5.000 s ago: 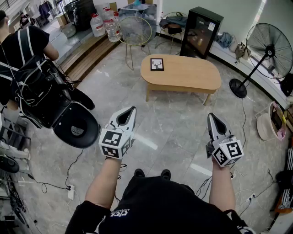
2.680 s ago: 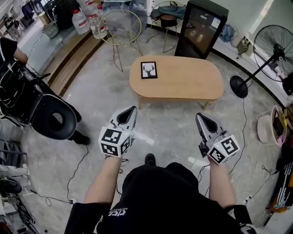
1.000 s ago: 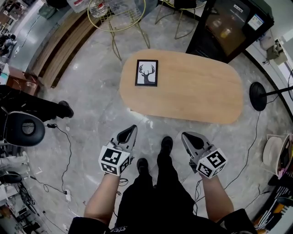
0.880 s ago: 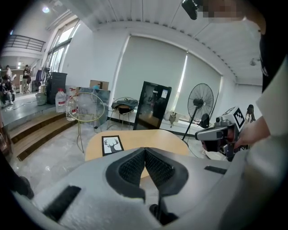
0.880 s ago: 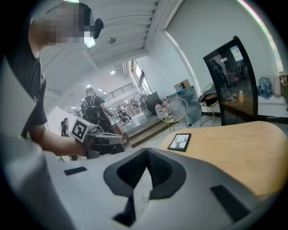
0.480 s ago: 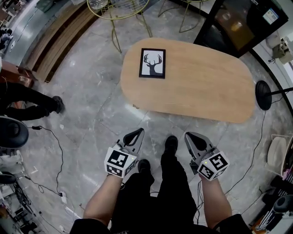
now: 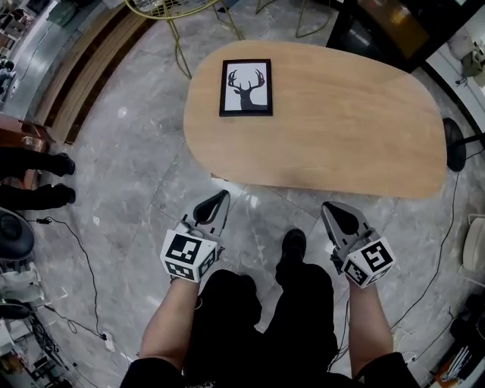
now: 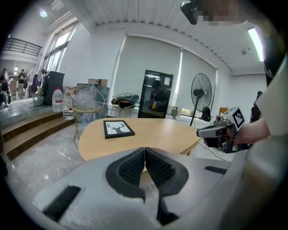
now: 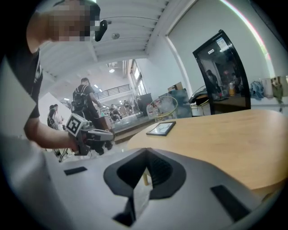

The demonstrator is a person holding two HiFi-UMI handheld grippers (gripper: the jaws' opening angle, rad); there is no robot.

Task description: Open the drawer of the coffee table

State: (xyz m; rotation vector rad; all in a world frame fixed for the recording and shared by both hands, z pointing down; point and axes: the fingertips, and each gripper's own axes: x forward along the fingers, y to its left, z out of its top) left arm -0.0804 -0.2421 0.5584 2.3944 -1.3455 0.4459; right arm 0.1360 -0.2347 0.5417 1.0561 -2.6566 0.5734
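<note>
The oval wooden coffee table [image 7: 341, 121] stands just ahead of me, with a framed deer picture [image 7: 245, 87] lying on its left end. No drawer front shows in any view. My left gripper [image 7: 220, 198] hangs shut and empty a little short of the table's near left edge. On the other side my right gripper [image 7: 331, 206] is shut and empty too, close under the near edge. In the left gripper view the tabletop [image 8: 153, 134] lies beyond the closed jaws [image 8: 144, 150]. The right gripper view has the table [image 9: 234, 134] at its right, past the closed jaws [image 9: 145, 155].
A gold wire side table [image 7: 163, 7] and a black cabinet [image 7: 394, 23] stand behind the coffee table. A fan base [image 7: 453, 144] sits off its right end. Cables [image 7: 76, 250] trail over the marble floor at left, near another person's shoes [image 7: 42, 195].
Both grippers have sunk and drawn closer to the table's near edge. The table now fills more of the head view, and my knees have bent. Both pairs of jaws stayed shut.
</note>
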